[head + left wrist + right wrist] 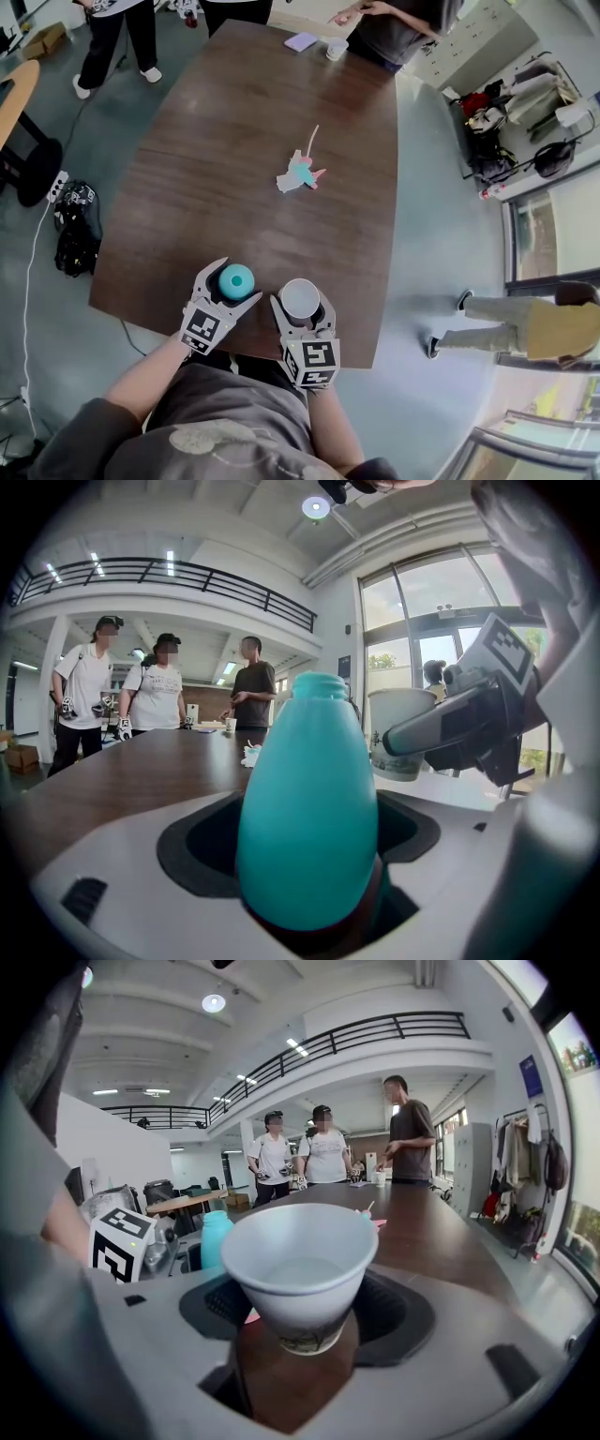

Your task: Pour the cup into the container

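beside the teal container (236, 279), right claw (302, 304) holds the cup (300, 1269).

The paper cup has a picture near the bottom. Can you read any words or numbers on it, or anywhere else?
No text can be read anywhere.
Paper cup: dark print near its base, too blurred to read.
Teal bottle: no label.
Marker cube: black-and-white squares, no letters.
Blue wall sign: too small to read.
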The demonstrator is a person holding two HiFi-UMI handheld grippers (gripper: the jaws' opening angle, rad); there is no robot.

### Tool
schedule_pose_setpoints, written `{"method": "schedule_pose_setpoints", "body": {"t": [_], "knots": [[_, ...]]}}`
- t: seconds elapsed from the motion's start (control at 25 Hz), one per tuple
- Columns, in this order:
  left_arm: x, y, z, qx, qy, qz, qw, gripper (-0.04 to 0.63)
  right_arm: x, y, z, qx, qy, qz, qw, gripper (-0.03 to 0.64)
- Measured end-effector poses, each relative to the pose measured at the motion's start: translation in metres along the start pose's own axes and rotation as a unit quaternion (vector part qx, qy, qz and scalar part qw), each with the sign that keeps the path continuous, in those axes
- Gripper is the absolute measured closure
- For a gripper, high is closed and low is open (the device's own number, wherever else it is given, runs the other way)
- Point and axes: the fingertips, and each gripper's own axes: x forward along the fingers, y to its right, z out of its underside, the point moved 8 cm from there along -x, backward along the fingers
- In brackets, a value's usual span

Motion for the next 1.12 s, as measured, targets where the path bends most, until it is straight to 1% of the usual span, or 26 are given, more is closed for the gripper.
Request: {"method": "schedule_pose_setpoints", "body": {"t": [0.2,0.28,0.4,0.56,0.6,0.72,0.88,1.12], "knots": [[0.000,0.000,0.000,0.001,0.000,-0.001,1.0000,0.189,-0.006,-0.004,-0.020,0.025,0.007,-0.021,0.999,0.318],[0.000,0.000,0.000,0.000,0.001,-0.002,1.0000,0.189,-0.005,-0.006,-0.029,0.020,0.011,-0.029,0.999,0.318],[0.000,0.000,0.000,-0.001,0.001,-0.001,1.0000,0.189,-0.003,-0.011,-0.040,-0.016,0.004,-0.038,0.999,0.318],[0.000,0.000,0.001,-0.001,0.001,-0.001,1.0000,0.189,0.003,-0.021,-0.047,-0.106,-0.028,-0.039,0.993,0.318],[0.000,0.000,0.001,-0.001,0.001,-0.001,1.0000,0.189,0.006,-0.023,-0.048,-0.119,-0.033,-0.042,0.991,0.318],[0.000,0.000,0.000,-0.003,0.001,-0.001,1.0000,0.189,0.010,-0.027,-0.052,-0.129,-0.045,-0.050,0.989,0.318],[0.000,0.001,-0.001,-0.004,0.002,0.000,1.0000,0.189,0.016,-0.032,-0.055,-0.154,-0.059,-0.044,0.985,0.318],[0.000,0.000,-0.001,-0.004,0.002,0.000,1.0000,0.189,0.026,-0.040,-0.060,-0.215,-0.092,-0.036,0.972,0.318]]}}
